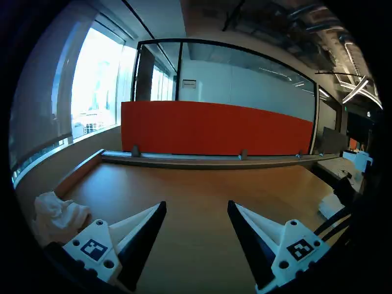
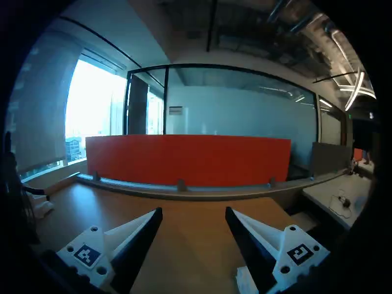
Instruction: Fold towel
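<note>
On the desk (image 1: 196, 188) beside the wide-apart left gripper (image 1: 196, 207), a white towel (image 1: 58, 216), seemingly bunched; right gripper (image 2: 193, 211) likewise apart.

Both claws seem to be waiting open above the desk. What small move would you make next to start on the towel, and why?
Probably swing the left gripper toward the crumpled white towel, which lies off to its left on the wooden desk. That gripper and the right gripper both stand open with nothing between their fingers, and the towel is bunched up and untouched.
</note>
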`<control>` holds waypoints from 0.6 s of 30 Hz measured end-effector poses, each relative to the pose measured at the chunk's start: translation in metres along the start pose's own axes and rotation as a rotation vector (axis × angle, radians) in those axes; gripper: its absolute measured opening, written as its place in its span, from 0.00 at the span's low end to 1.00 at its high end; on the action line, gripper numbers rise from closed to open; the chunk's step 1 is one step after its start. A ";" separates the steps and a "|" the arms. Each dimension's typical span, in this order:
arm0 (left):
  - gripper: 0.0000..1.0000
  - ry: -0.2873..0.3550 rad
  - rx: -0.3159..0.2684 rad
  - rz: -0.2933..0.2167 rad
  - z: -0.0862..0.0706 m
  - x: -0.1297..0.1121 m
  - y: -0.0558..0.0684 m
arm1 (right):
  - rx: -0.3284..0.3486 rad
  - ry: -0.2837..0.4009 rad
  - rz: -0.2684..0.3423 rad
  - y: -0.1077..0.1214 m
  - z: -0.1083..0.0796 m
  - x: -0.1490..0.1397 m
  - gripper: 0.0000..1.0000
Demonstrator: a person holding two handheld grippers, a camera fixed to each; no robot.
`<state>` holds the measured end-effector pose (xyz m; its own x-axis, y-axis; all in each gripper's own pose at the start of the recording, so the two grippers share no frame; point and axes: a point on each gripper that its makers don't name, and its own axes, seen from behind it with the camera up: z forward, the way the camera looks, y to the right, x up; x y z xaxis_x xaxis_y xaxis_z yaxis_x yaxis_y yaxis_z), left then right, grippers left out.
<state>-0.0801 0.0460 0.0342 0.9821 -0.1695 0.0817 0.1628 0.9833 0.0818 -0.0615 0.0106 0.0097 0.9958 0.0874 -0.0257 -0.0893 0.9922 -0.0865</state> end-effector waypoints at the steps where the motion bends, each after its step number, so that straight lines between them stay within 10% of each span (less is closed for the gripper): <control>1: 0.92 0.004 0.002 0.000 0.000 0.001 -0.001 | 0.003 0.000 0.004 -0.003 0.001 0.001 1.00; 18: 0.92 0.114 0.036 0.066 0.008 0.003 -0.015 | 0.030 -0.015 -0.025 -0.022 0.001 -0.002 1.00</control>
<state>-0.0800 0.0303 0.0417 0.9953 -0.0940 -0.0248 0.0962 0.9886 0.1155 -0.0616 -0.0115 0.0126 0.9979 0.0637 -0.0093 -0.0642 0.9963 -0.0574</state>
